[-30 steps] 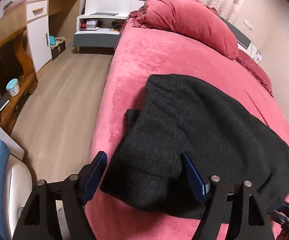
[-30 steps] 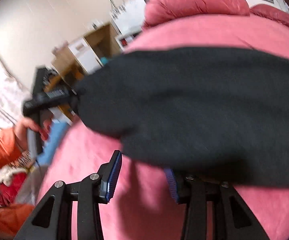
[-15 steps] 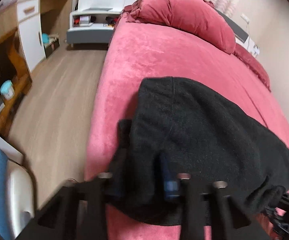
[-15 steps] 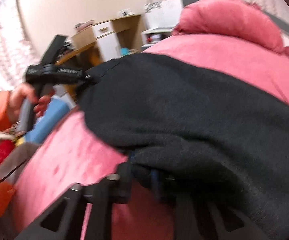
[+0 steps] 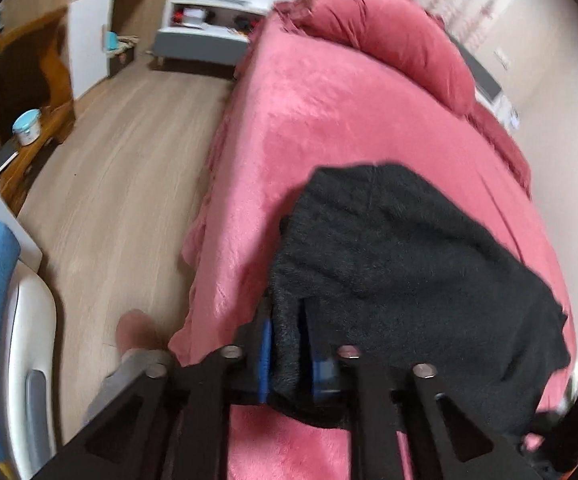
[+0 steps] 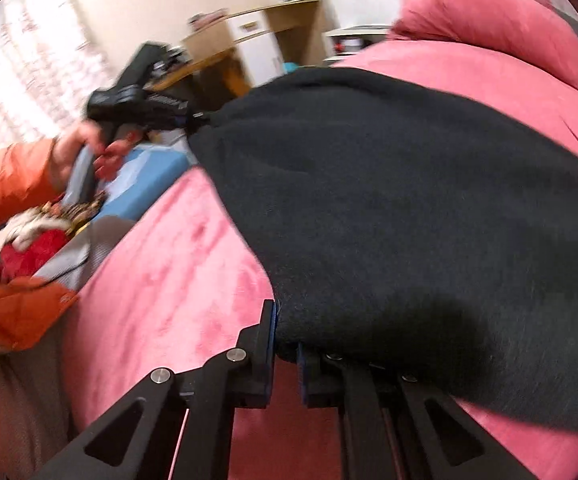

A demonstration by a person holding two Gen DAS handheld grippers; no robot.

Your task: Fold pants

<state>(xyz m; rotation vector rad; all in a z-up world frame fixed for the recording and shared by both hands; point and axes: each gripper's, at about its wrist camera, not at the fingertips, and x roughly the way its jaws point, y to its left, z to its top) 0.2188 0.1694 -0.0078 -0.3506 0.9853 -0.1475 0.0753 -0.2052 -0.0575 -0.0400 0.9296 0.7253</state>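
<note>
Now both your grippers have gone from spread to pinching the near edge of the black fleece pants (image 5: 409, 280) on the pink bedspread (image 5: 329, 120): left gripper (image 5: 287, 356) easing slightly around its fold, right gripper (image 6: 287, 350) clamped, ready to lift.

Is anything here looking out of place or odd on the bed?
Nothing stands out. The black pants lie bunched on the pink bedspread, near its edge, only because both grippers pinch their near edge.
</note>
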